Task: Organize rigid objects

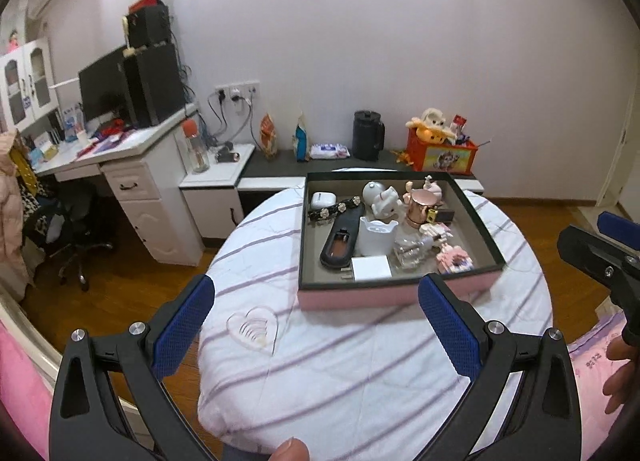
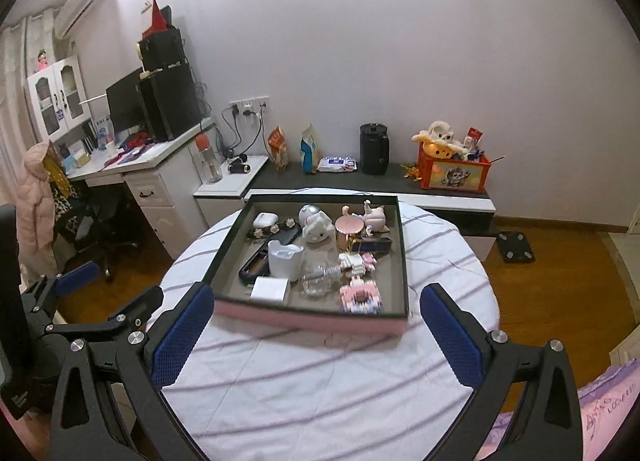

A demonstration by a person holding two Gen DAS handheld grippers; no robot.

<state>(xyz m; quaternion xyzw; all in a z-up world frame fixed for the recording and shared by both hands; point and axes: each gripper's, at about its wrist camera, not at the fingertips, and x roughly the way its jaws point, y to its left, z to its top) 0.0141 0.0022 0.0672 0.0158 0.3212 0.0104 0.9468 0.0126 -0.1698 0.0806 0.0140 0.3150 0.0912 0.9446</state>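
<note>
A pink-sided tray (image 1: 360, 297) (image 2: 308, 319) with a dark rim sits on a round table covered in a striped white cloth (image 1: 340, 365) (image 2: 320, 381). Inside lie a white earbud case (image 1: 323, 199) (image 2: 265, 219), a black flowered clip (image 1: 335, 210), a white cup (image 1: 376, 235) (image 2: 284, 259), a white charger block (image 1: 371, 268) (image 2: 270, 288), a glass bottle (image 1: 410, 251) (image 2: 318, 279), a copper-lidded jar (image 1: 424, 203) (image 2: 349, 231) and a pink brick toy (image 1: 454, 259) (image 2: 360, 295). My left gripper (image 1: 320, 325) and right gripper (image 2: 316, 335) both hang open before the tray, holding nothing.
A white desk (image 1: 120, 149) with a monitor and an office chair (image 1: 76, 221) stand at the left. A low dark cabinet (image 1: 360, 165) along the wall bears a black kettle (image 1: 368, 135) and an orange toy box (image 1: 444, 153). Wooden floor surrounds the table. A thumb (image 1: 290, 449) shows at the bottom.
</note>
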